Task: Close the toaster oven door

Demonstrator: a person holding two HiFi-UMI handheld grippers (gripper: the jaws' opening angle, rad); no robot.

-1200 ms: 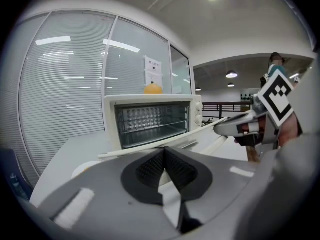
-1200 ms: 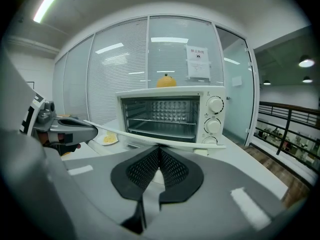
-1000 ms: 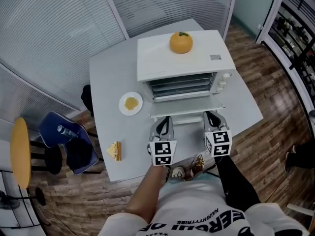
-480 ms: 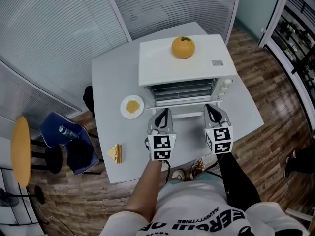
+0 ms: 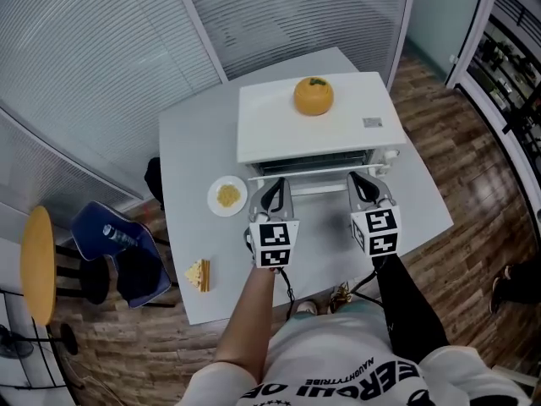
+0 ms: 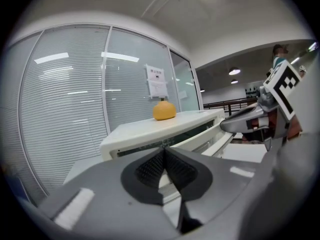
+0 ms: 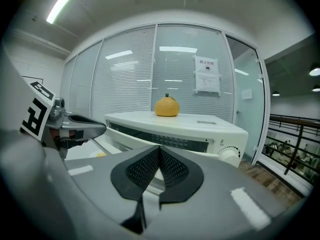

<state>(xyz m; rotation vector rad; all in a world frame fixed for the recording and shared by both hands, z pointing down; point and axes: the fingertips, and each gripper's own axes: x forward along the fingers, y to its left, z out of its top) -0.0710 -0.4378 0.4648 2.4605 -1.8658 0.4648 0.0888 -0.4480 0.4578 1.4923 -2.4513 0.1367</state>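
I read the head view from left to right. A yellow stool (image 5: 35,265) and a blue chair (image 5: 118,248) stand on the wood floor beside the bench (image 5: 190,134). On the bench lie a snack wedge (image 5: 199,273), near the front left edge, and a plate (image 5: 215,201) (small, white, with a yellow portion on it) just left of the oven (image 5: 317,129).

The left hand-held gripper (image 5: 275,186) is clenched with nothing between its pads. Its tip points at the door (image 5: 321,180).

The oven stands at mid-bench with an orange (image 5: 313,96) on its roof. The door is tilted steeply up, with a gap open along its top edge.

The right hand-held gripper (image 5: 363,181) is likewise clenched and empty. Its tip is at the door's right half, near the knobs (image 7: 228,156). I cannot tell whether either tip touches the door.
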